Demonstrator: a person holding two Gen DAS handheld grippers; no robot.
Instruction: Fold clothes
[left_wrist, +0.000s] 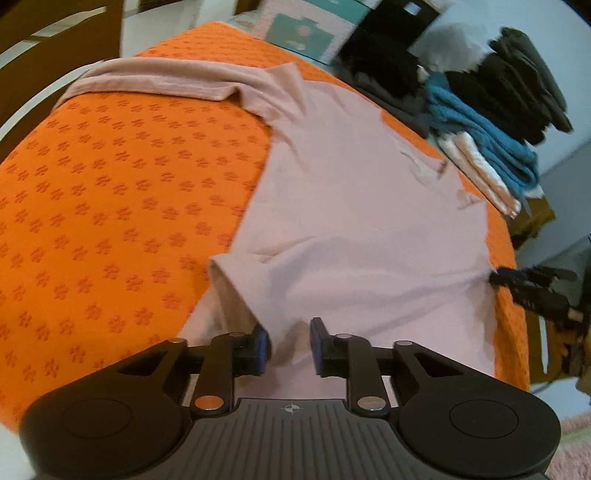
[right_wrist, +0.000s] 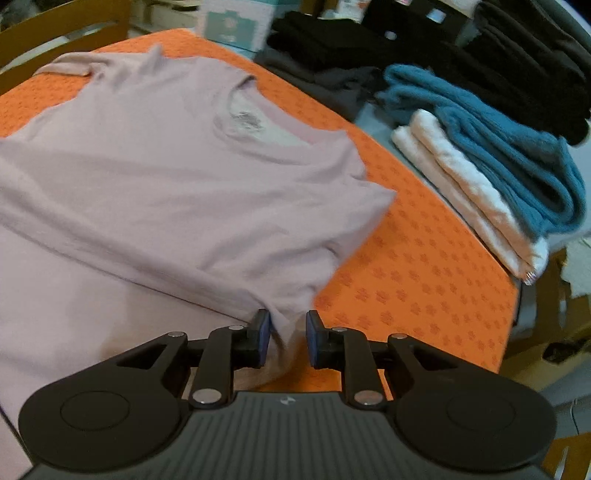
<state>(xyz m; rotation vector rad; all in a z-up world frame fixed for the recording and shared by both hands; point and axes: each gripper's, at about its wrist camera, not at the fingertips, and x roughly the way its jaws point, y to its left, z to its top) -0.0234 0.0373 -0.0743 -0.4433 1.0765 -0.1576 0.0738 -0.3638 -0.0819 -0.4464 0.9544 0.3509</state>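
A pale pink T-shirt (left_wrist: 351, 203) lies spread on the orange flower-patterned tablecloth (left_wrist: 110, 184). My left gripper (left_wrist: 289, 345) stands open over the shirt's near edge beside a short sleeve (left_wrist: 229, 273). Loose cloth sits between its blue pads (left_wrist: 262, 347), which do not press on it. In the right wrist view the shirt (right_wrist: 166, 184) shows its neckline (right_wrist: 255, 129) and the other sleeve (right_wrist: 354, 206). My right gripper (right_wrist: 287, 339) is open too, with a fold of the shirt's edge lying slack between its pads. The right gripper (left_wrist: 517, 284) also shows in the left wrist view at the shirt's right edge.
Folded clothes are stacked along the table's far right: a blue sweater (right_wrist: 498, 155), white pieces (right_wrist: 472, 206) and dark garments (right_wrist: 369, 48). A teal and white box (left_wrist: 306, 33) stands at the back. A wooden chair (right_wrist: 55, 33) is behind the table at the left.
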